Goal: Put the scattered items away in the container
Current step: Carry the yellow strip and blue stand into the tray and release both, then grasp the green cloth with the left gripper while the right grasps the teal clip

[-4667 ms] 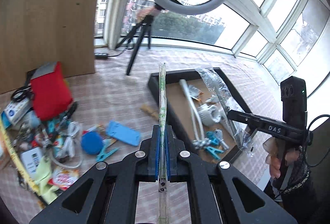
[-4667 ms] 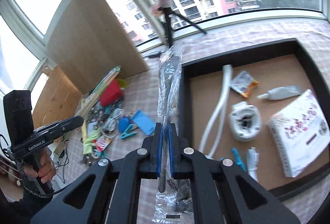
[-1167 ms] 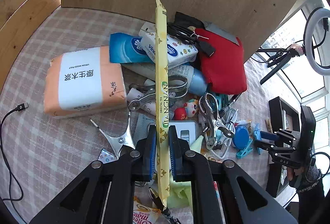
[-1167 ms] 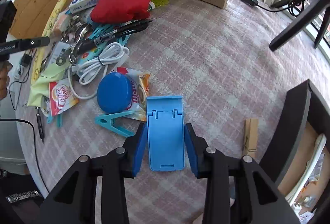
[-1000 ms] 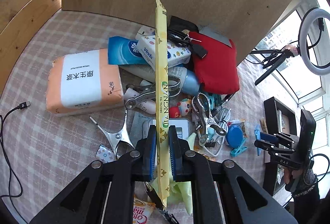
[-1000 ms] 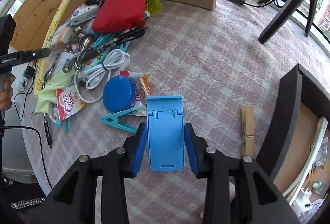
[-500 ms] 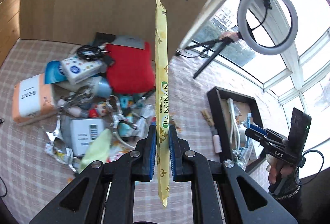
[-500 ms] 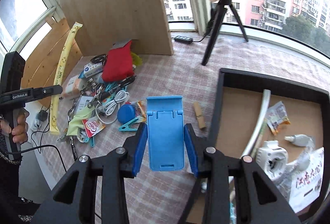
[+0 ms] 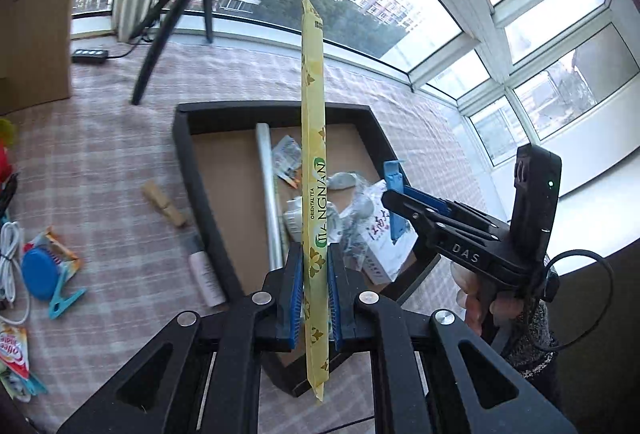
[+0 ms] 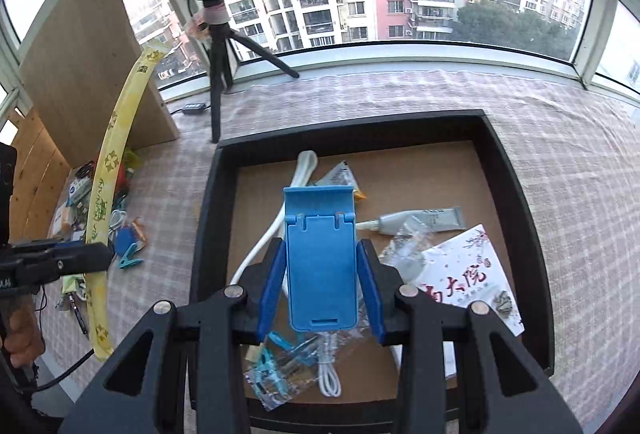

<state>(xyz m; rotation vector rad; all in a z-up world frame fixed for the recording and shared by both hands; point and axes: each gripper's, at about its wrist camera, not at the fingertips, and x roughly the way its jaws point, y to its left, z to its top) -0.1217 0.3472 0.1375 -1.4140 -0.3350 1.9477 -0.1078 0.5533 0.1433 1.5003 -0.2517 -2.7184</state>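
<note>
My left gripper [image 9: 314, 270] is shut on a long yellow tea sachet [image 9: 313, 162] that stands up between its blue pads, above the near edge of the black tray [image 9: 188, 170]. The right gripper [image 10: 321, 274] is shut on a blue folding phone stand [image 10: 320, 258], held over the tray's [image 10: 212, 194] inside. In the left wrist view the right gripper [image 9: 394, 202] comes in from the right with the blue stand [image 9: 394, 194] above the tray. In the right wrist view the left gripper [image 10: 80, 258] shows at the left with the sachet [image 10: 108, 170].
The tray holds a white tube [image 10: 424, 220], a white booklet [image 10: 468, 274], a white hose [image 10: 272, 230], bagged clips and a cable [image 10: 328, 370]. Left of it lie a wooden peg [image 9: 164, 204], a pink tube [image 9: 206, 274], a blue lid [image 9: 40, 270], a teal clip [image 9: 66, 300]. A ring light tripod [image 10: 218, 46] stands behind.
Both grippers have swung from the clutter pile on the left over to the tray, each still carrying its item. The tray now fills the middle of both views.
</note>
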